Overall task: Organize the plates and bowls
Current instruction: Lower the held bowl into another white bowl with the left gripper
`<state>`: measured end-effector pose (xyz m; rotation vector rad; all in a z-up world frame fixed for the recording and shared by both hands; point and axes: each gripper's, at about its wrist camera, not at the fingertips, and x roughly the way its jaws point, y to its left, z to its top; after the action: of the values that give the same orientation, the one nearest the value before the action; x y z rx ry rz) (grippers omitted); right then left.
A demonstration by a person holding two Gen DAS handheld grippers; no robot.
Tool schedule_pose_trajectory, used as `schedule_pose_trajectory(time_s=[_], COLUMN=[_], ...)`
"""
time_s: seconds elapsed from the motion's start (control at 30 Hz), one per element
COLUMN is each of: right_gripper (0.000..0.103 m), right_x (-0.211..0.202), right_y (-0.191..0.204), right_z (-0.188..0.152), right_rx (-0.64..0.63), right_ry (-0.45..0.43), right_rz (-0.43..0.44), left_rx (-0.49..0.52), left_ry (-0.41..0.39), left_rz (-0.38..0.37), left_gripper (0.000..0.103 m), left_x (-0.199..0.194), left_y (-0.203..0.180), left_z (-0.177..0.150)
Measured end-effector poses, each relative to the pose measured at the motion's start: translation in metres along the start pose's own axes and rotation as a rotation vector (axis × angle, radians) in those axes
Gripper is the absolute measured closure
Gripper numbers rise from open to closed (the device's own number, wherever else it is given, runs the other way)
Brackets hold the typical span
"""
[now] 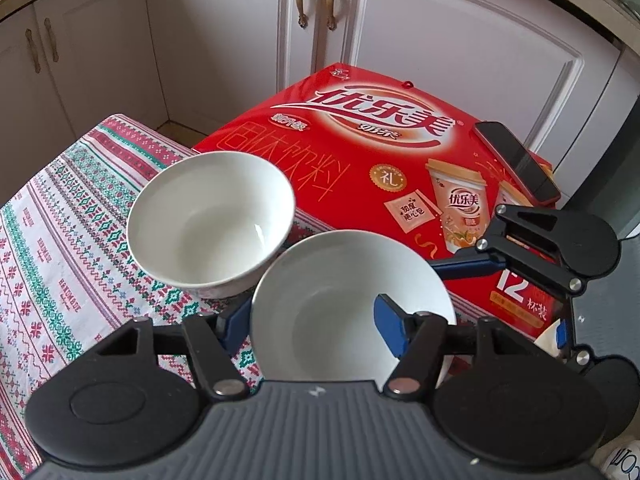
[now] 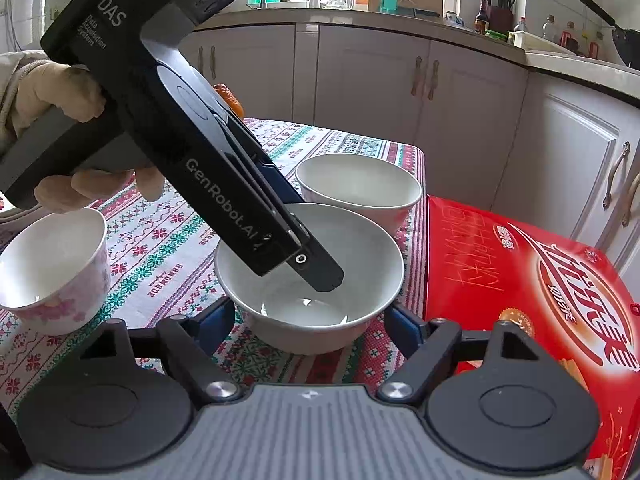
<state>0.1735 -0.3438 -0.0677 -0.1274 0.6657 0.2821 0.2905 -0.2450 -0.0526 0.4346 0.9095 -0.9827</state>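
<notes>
- Nearest: left gripper [image 1: 316, 324], blue fingers [image 1: 390, 330] pinching the wall of the near white bowl [image 1: 340, 300], one inside, one outside, for a rim lift.
- Right gripper [image 2: 310, 326] straddling the same bowl, pads at its sides; contact unclear.
- Second bowl [image 1: 210, 216] just beside on the patterned tablecloth [image 1: 60, 240], probably the stacking target.
- Floral cup [image 2: 52, 268] apart; red box [image 1: 380, 152] beyond.

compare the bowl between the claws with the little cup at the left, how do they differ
The bowl is plain white; the cup carries pink flowers on its outside. The bowl is wider and shallower, the cup narrower and taller. Claws flank the bowl, one finger reaching inside; nothing touches the cup. Both stand upright and empty on the patterned tablecloth.
</notes>
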Motion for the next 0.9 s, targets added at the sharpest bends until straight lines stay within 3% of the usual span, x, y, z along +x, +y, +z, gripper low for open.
schedule_pose_trajectory(time_s=[0.3, 0.9], right_gripper=[0.018, 0.018], right_x=[-0.002, -0.042], right_y=[0.005, 0.036], right_z=[0.005, 0.02], right_rx=[-0.002, -0.037], right_ry=[0.035, 0.028], right_rz=[-0.001, 0.004], left_rx=[0.007, 0.024], left_ry=[0.003, -0.059], left_rz=[-0.002, 0.025], left_gripper=[0.039, 0.039], left_x=[-0.007, -0.064], left_y=[-0.002, -0.021], left_z=[-0.003, -0.024])
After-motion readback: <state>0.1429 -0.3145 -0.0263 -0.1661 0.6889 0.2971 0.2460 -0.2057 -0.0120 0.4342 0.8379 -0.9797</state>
